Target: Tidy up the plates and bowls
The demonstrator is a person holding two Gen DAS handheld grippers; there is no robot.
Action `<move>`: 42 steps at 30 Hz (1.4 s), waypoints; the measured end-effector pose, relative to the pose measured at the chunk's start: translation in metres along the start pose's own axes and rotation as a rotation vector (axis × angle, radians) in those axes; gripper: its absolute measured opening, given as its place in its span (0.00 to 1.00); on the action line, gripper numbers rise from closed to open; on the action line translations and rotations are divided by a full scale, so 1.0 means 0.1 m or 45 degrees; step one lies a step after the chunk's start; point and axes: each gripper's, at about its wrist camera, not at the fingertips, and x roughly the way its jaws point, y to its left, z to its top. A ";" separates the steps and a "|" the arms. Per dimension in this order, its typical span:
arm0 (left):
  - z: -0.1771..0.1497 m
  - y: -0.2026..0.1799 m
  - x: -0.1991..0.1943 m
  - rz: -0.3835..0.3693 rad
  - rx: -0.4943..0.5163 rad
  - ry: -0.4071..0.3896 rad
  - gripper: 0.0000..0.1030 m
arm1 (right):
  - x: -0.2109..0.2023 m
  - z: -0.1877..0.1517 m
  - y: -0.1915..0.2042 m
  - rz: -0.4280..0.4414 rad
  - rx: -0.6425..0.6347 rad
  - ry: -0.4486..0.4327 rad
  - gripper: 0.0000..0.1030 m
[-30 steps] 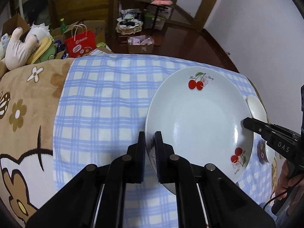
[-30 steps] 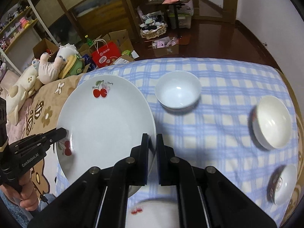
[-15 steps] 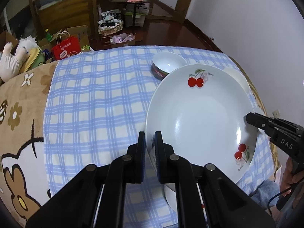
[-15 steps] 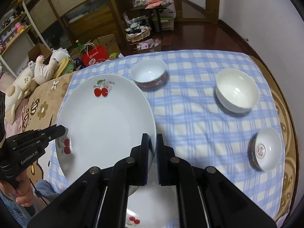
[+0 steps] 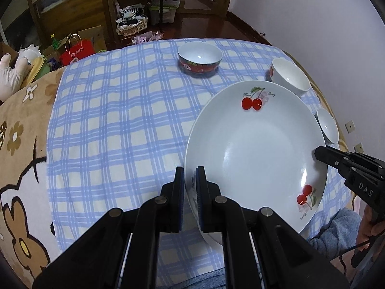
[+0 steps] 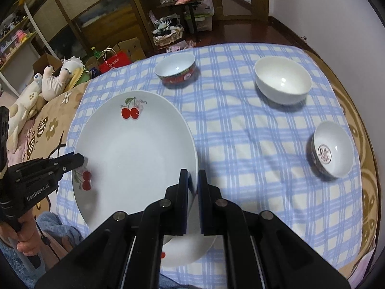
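Two grippers pinch one large cherry-print plate [image 5: 255,149] by opposite rims, holding it above the blue checked cloth [image 5: 115,125]. From the left wrist view, the left gripper [image 5: 190,192] has its jaws pressed onto the plate's near-left rim, while the right gripper [image 5: 322,155] bites the far-right edge. The plate hides part of a white bowl [image 5: 290,77] and most of a small bowl [image 5: 327,126]; a red-banded bowl [image 5: 199,57] stands clear beyond.

From the right wrist view, the right gripper [image 6: 193,190] clamps the plate [image 6: 134,159] at its right rim and the left gripper [image 6: 80,160] grips the opposite edge. A second plate [image 6: 190,250] lies on the cloth [image 6: 252,144] beneath, mostly hidden by the fingers. The red-banded bowl [image 6: 175,71], white bowl [image 6: 282,83] and small bowl [image 6: 333,149] sit well apart.
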 end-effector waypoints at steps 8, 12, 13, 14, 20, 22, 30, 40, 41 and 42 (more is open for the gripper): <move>-0.15 -0.11 0.10 -0.005 0.068 0.017 0.09 | 0.03 -0.21 -0.06 -0.020 -0.010 0.002 0.08; -0.24 -0.16 0.20 -0.010 0.076 0.028 0.09 | 0.11 -0.31 -0.15 -0.004 0.021 0.020 0.08; -0.28 -0.18 0.22 -0.003 0.083 0.034 0.09 | 0.14 -0.34 -0.16 -0.007 0.024 0.031 0.08; -0.29 -0.20 0.24 0.004 0.093 0.035 0.09 | 0.17 -0.35 -0.18 -0.010 0.026 0.041 0.08; -0.40 -0.20 0.43 0.000 0.110 0.084 0.09 | 0.29 -0.45 -0.24 -0.006 0.033 0.071 0.08; -0.41 -0.18 0.52 0.005 0.103 0.104 0.09 | 0.34 -0.47 -0.24 0.003 0.035 0.084 0.08; -0.42 -0.07 0.81 -0.027 0.079 0.184 0.09 | 0.59 -0.56 -0.18 -0.042 -0.005 0.150 0.07; -0.41 -0.11 0.84 -0.022 0.119 0.157 0.09 | 0.71 -0.50 -0.21 -0.100 -0.001 0.155 0.08; -0.42 -0.11 0.84 -0.022 0.119 0.156 0.09 | 0.71 -0.49 -0.21 -0.100 -0.003 0.156 0.08; -0.41 -0.11 0.85 -0.022 0.122 0.154 0.09 | 0.72 -0.48 -0.22 -0.096 0.006 0.157 0.08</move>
